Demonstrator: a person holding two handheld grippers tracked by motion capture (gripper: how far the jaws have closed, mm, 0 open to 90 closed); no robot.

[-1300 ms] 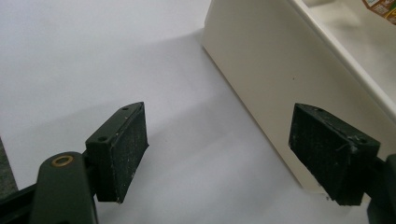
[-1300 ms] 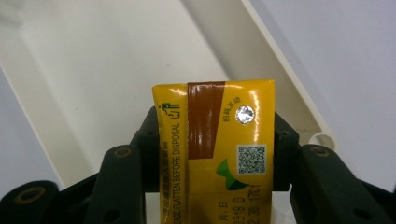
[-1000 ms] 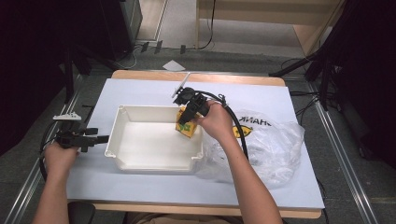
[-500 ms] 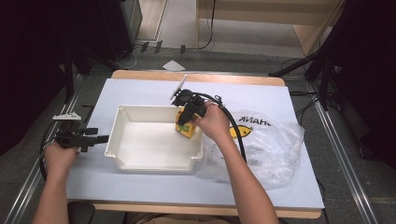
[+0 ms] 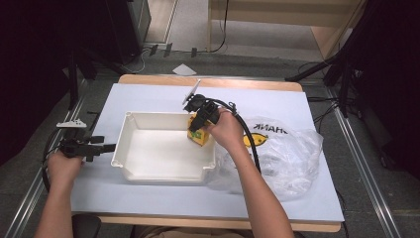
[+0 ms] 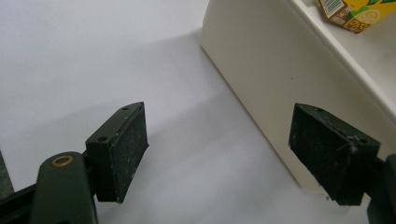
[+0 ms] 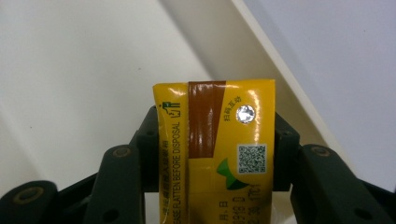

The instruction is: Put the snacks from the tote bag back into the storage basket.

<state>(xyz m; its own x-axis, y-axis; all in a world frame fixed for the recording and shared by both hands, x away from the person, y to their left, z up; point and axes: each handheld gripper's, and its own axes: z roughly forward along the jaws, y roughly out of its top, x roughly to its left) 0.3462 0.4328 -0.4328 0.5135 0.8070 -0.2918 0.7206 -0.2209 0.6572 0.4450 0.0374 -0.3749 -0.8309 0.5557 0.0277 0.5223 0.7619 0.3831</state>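
A yellow drink carton (image 5: 197,136) is gripped between the 2 black jaws of the right gripper (image 5: 196,130) and held inside the white plastic tub (image 5: 148,171), close to the tub's far right corner, as seen from the high view. In the right gripper view the carton (image 7: 215,154) is clamped on both sides by the pads, its brown stripe, foil straw seal and square code turned toward the camera, with the tub's pale floor and sloping wall (image 7: 219,51) behind it. Whether the carton rests on the tub floor cannot be told. The right hand (image 5: 227,131) is wrapped around the gripper body, and a black cable (image 5: 250,144) is looped over the wrist. A crumpled clear plastic bag (image 5: 292,158) with black and yellow print is spread on the white table (image 5: 148,99) just to the right of the tub. The left gripper (image 5: 101,147) is held level by the left hand (image 5: 63,166) at the table's left edge, its tips just beside the tub's left wall. In the left gripper view its 2 pads (image 6: 128,144) are parted wide with nothing between them, the tub's outer wall (image 6: 261,79) near the right pad
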